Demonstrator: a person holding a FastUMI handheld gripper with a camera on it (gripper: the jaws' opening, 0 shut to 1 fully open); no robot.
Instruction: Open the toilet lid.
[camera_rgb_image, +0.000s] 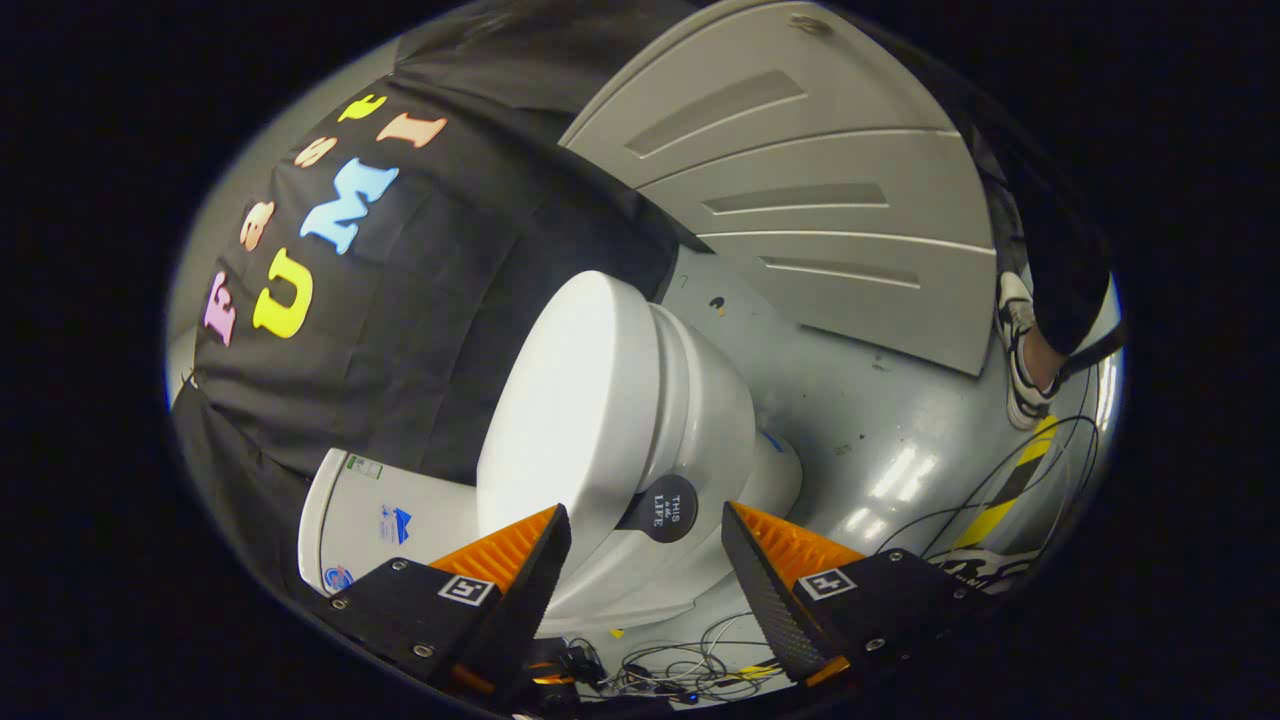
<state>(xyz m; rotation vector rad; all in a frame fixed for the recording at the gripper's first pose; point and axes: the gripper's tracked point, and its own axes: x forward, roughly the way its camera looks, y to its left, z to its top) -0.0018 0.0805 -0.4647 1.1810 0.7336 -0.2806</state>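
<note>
A handheld gripper (645, 550) hangs over a white toilet (690, 420) in the booth, its two fingers spread wide and gripping nothing. The view is rolled hard to one side, so the fixture lies nearly sideways across it. The toilet lid (570, 400) is a smooth, pale oval, and it appears to sit down on the seat (672, 385), with only a thin seam showing along its edge. Its front rim reaches down between the fingers and just ahead of them, closer to the left-hand finger, though whether that finger touches the rim cannot be told from here. A small round dark tab (668, 508) sticks out at the lid's front, squarely between the fingertips, likely put there as a handle so two flat pads can get hold of a slippery lid. The wide spread looks like readiness to straddle that tab or the rim. Behind the lid stands the cistern (390, 520), backed by the black cloth wall (440, 290). Beyond the bowl stretches a glossy grey floor (840, 400), with a grey panelled door (810, 200) past it. A person's sneaker (1020, 370) rests near yellow-and-black hazard tape (1010, 490), and loose cables (690, 670) trail below the fingers. The lifting itself seems not yet begun.
</note>
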